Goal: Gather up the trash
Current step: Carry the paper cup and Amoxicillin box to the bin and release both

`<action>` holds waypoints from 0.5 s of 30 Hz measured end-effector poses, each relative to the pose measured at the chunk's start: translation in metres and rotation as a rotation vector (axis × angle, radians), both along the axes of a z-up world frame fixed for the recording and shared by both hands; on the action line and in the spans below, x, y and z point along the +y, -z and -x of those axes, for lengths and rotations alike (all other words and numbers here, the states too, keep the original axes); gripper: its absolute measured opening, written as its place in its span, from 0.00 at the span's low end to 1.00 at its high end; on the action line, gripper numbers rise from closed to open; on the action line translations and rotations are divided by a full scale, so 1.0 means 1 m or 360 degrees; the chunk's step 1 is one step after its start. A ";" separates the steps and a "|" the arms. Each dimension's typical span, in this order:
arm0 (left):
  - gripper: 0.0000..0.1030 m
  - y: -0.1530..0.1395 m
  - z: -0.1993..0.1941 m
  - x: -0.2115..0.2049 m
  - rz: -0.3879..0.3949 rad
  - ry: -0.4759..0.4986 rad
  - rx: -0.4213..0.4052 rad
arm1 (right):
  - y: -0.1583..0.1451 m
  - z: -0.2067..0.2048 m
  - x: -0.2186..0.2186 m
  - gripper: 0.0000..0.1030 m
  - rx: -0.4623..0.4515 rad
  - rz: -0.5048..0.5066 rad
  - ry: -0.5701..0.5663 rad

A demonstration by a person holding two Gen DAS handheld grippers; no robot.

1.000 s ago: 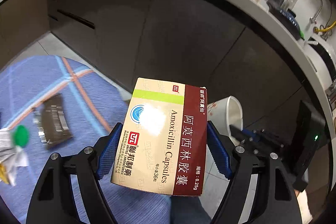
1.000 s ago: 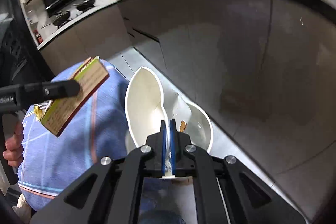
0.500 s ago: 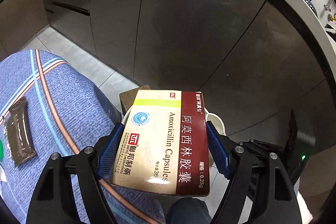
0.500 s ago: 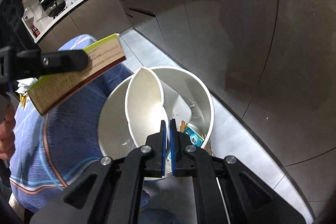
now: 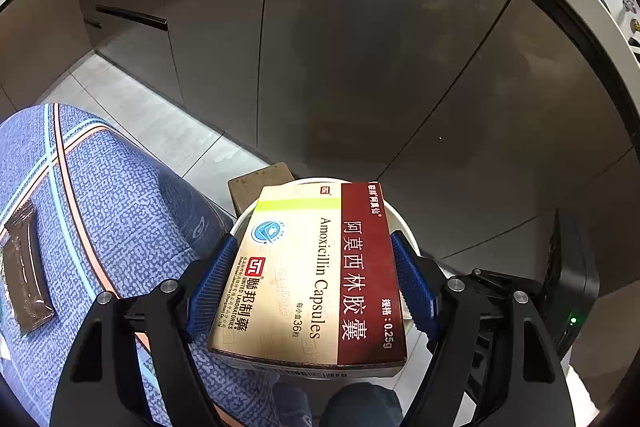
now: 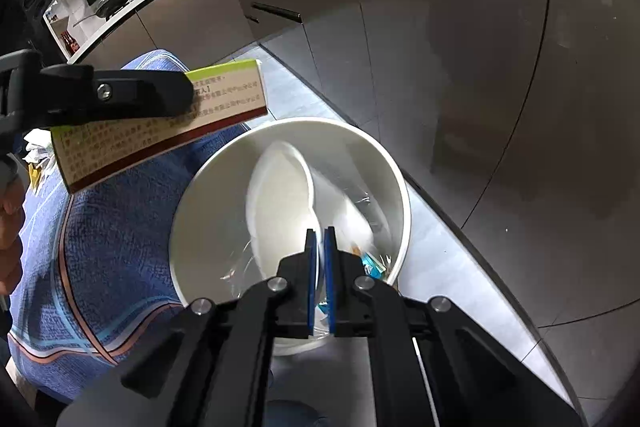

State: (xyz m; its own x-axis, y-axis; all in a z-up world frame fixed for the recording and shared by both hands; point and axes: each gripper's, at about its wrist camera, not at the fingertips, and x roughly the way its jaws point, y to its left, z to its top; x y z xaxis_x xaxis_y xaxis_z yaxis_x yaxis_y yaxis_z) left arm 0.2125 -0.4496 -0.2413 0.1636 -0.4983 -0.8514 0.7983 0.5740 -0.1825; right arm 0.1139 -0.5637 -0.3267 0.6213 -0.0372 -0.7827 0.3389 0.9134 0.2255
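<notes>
Two pieces of trash are held over the white bin (image 6: 192,227), one in each tool. The paper cup (image 6: 280,195) hangs mouth-up inside the bin at the centre of the right wrist view. Its outline is blurred, and its thin wall runs into the slit between the blue pads of the right tool (image 6: 319,239). Those jaws have just been opening by a hair, yet they stand almost together and pinch the cup's wall. Below the cup, a blue packet (image 6: 372,265) and clear plastic lie at the bottom of the bin.

The medicine box (image 5: 308,279), cream and dark red and printed "Amoxicillin Capsules", fills the lower centre of the left wrist view. It is clamped flat by its long sides in the left tool (image 5: 313,239), whose jaws stand wide on it. In the right wrist view it juts from the left edge, above and left of the bin's rim.

A blue patterned cloth covers the tabletop (image 5: 120,207) at the left, just beside the bin. A brown wrapper (image 5: 24,267) lies on it near the left edge. A hand (image 6: 8,211) shows at the far left of the right wrist view. A brown block (image 5: 256,183) sits behind the bin on the tiled floor (image 5: 160,119). Dark cabinet doors (image 5: 360,47) fill the background.
</notes>
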 end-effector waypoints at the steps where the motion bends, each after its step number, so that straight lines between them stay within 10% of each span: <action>1: 0.71 0.001 -0.001 -0.001 0.0000 -0.0004 0.0001 | 0.000 0.000 0.001 0.08 -0.0001 0.0008 -0.0001; 15: 0.92 -0.009 -0.015 0.014 0.0072 -0.0122 -0.0039 | -0.009 0.003 0.008 0.46 -0.0032 0.0080 -0.0043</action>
State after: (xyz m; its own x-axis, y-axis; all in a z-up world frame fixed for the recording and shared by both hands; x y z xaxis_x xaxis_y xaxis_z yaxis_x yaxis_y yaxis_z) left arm 0.2271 -0.4353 -0.2323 0.2229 -0.5215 -0.8236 0.7570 0.6250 -0.1908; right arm 0.1111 -0.5560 -0.3178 0.6381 -0.0590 -0.7677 0.3097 0.9325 0.1858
